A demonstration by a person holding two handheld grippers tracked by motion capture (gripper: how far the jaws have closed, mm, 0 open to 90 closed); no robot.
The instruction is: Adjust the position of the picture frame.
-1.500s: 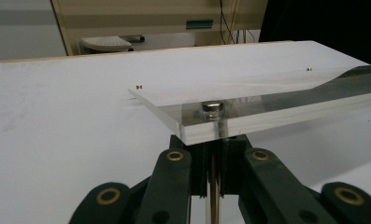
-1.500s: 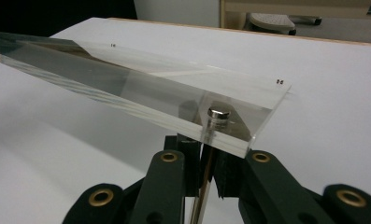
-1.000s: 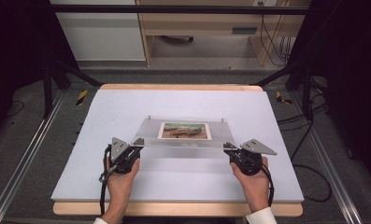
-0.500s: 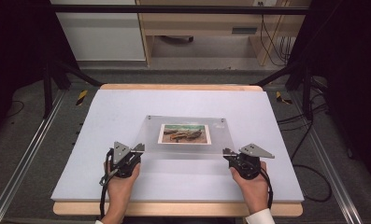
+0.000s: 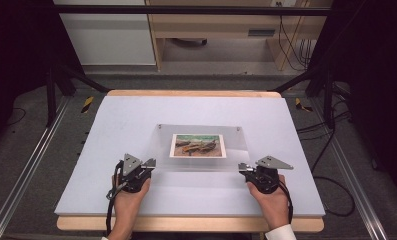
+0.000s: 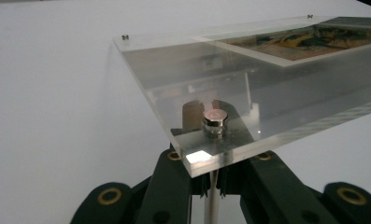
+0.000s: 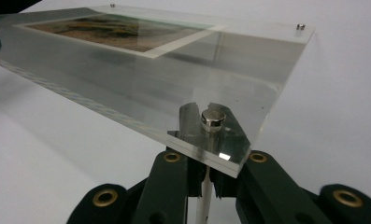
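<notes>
Holding the clear acrylic picture frame [image 5: 201, 146] by its near corners, left tongs [image 5: 148, 164] and right tongs [image 5: 244, 167] each pinching one, long axis spanning between them, near edge lifted off the white bench [image 5: 136, 112].

A lab or recording studio is shown. A white-covered table [image 5: 136, 115] is enclosed by black curtains [image 5: 16, 60] at both sides of the frame, metal rails [image 5: 21, 172] are laid beside it, and cables [image 5: 331, 145] are seen at right.

A white-topped table [image 5: 136, 120] carries a clear picture frame [image 5: 201, 131]
</notes>
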